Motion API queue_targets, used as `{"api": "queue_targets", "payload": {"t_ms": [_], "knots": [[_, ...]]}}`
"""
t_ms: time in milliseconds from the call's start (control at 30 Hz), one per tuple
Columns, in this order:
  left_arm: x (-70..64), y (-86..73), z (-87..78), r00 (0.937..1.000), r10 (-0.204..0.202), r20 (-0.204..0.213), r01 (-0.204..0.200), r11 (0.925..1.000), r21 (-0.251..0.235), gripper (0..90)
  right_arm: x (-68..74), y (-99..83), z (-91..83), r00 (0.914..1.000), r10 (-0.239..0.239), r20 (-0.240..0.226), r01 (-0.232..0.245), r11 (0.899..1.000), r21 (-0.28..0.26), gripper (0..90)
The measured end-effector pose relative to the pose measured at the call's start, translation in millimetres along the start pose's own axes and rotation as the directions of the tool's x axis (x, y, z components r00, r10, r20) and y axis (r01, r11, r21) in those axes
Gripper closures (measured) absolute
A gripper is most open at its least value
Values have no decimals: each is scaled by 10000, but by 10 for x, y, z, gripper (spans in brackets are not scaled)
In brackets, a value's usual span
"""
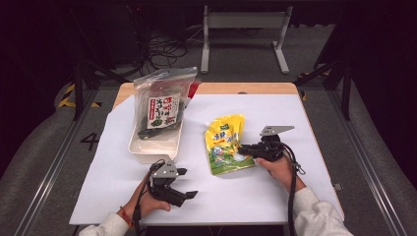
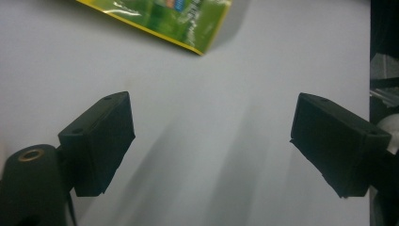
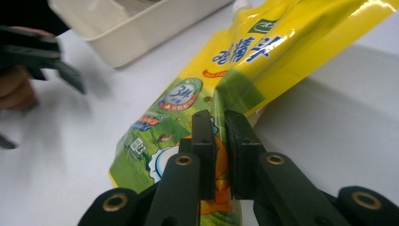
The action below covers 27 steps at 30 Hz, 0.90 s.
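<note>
— Where does the job stand?

— Partway, I'd say. My right gripper (image 1: 252,149) has its fingers (image 3: 205,141) pinching the edge of the yellow pouch (image 1: 225,143), and that side is lifted off the desk (image 1: 275,196) a little while the rest lies flat, just right of the white bin (image 1: 152,147).

— And your left?

— My left gripper (image 1: 183,183) sits near the front of the desk, just in front of the bin, fingers (image 2: 101,141) spread wide with nothing between them, only bare white surface and a corner of the pouch farther off.

— What's in the bin already?

— A clear bag of dark dried greens (image 1: 160,110), propped in it and sticking out over the far end.

— So what's left?

— My guess is the pouch goes in beside that bag. It's gripped but not yet carried over, so the lift, the move and the release remain.
</note>
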<state>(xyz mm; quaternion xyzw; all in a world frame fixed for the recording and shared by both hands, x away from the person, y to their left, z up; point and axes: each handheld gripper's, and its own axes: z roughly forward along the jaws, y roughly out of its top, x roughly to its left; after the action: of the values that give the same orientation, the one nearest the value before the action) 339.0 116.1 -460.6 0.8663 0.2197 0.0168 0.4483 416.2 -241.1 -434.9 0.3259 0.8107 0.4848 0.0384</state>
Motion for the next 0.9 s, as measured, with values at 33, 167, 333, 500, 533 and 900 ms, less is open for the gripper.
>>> {"api": "queue_targets", "payload": {"t_ms": [33, 167, 333, 500, 533, 900], "knots": [[0, 0, 0, 10000, 0, 0, 0, 10000, 0, 141, 38, -11, -33, 9998, -149, -127, 149, 9999, -39, 825], [3, 93, 176, 9993, -252, 285, 249, 9996, 120, 136, 183, -106, -133, 9972, -610, -435, 606, 9981, -100, 828], [19, 169, 339, 9962, -788, 374, 766, 9955, 560, 119, 301, -192, -184, 9918, -996, -798, 992, 9950, -91, 828], [96, 227, 416, 9800, -1877, 665, 1863, 9821, 262, 103, 359, -285, -206, 9879, -1046, -1149, 1037, 9945, -140, 828], [104, 233, 425, 9769, -2028, 676, 2020, 9792, 198, 103, 360, -296, -221, 9878, -1065, -1134, 1050, 9943, -193, 828], [143, 298, 505, 9575, -2438, 1539, 2488, 9684, -139, 167, 396, -408, -280, 9728, -1483, -1781, 1397, 9884, -601, 843]]}}
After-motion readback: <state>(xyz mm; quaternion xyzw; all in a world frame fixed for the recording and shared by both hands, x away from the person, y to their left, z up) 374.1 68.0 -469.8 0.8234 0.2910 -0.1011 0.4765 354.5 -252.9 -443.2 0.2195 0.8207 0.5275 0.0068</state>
